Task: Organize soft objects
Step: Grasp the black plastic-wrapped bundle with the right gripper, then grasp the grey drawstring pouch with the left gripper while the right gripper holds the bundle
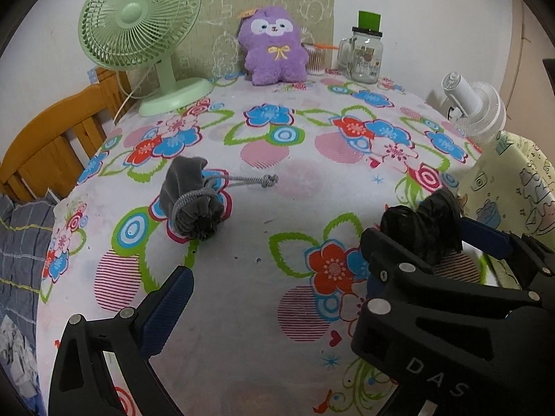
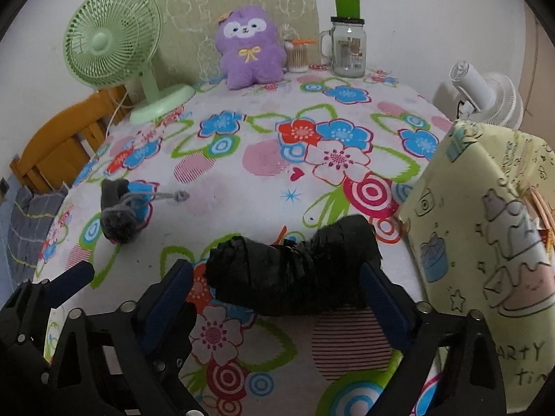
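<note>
The black crumpled soft bundle (image 2: pixel 291 270), pinched in its middle like a bow, lies on the surface with the flowered cloth (image 2: pixel 242 180), near the right edge and just beside the pale yellow printed fabric box (image 2: pixel 485 225). The right claw (image 2: pixel 277 280) stands wide apart around it, one blue pad on each side. The pads look close to the ends of the bundle, but I cannot tell whether they already touch it.

The bundle looks light and very soft, so I judge it will fold and sink under pressure and not slip much on the ribbed pads. The narrow waist in the middle seems the best place to hold it, because the puffy ends may squeeze out.

The grey velvet drawstring pouch (image 1: pixel 192 204) lies near the left edge of the surface, with its cord (image 1: pixel 249 180) stretched toward the centre. It also looks light and limp. The gathered neck, where the cord goes around, is probably the firmest part to take.

Of the left claw (image 1: pixel 277 298) only the left finger (image 1: pixel 166 312) shows clearly, so I cannot tell its state.
</note>
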`<state>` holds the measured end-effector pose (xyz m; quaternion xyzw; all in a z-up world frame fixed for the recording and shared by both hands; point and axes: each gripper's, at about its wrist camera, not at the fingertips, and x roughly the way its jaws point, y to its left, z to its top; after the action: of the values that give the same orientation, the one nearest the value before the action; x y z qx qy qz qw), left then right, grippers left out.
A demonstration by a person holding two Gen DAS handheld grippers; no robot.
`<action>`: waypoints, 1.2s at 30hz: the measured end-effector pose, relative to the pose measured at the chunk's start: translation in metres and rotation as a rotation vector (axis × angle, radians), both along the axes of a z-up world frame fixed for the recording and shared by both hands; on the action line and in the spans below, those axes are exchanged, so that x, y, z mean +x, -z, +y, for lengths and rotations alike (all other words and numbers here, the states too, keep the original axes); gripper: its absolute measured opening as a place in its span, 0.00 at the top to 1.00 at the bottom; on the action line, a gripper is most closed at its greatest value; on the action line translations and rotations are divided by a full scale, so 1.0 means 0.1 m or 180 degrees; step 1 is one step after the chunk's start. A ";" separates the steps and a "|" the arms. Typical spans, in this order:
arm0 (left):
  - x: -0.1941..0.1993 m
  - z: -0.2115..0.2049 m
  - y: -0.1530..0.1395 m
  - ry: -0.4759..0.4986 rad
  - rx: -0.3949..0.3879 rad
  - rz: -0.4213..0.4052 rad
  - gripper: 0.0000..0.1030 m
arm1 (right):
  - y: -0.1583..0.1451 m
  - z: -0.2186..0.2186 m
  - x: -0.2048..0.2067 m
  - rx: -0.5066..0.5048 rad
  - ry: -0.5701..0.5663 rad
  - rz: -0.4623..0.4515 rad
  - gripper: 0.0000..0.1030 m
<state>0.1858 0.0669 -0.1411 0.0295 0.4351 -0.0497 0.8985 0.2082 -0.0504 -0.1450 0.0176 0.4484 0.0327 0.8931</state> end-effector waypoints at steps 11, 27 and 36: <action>0.06 0.02 0.01 -0.0042 0.0023 0.0028 0.04 | -0.01 0.08 0.10 -0.0108 -0.0173 0.0014 0.53; 0.25 0.24 -0.16 -0.0260 0.0089 -0.0151 0.04 | -0.19 0.33 0.31 0.0009 -0.0341 -0.0189 0.68; 0.42 0.38 -0.09 -0.0463 0.0068 -0.0148 0.08 | -0.15 0.43 0.45 0.0060 -0.0373 -0.0195 0.68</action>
<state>0.2277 0.1047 -0.1320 0.0086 0.4156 0.0211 0.9093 0.2532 -0.0078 -0.1296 -0.0012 0.4207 0.0897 0.9028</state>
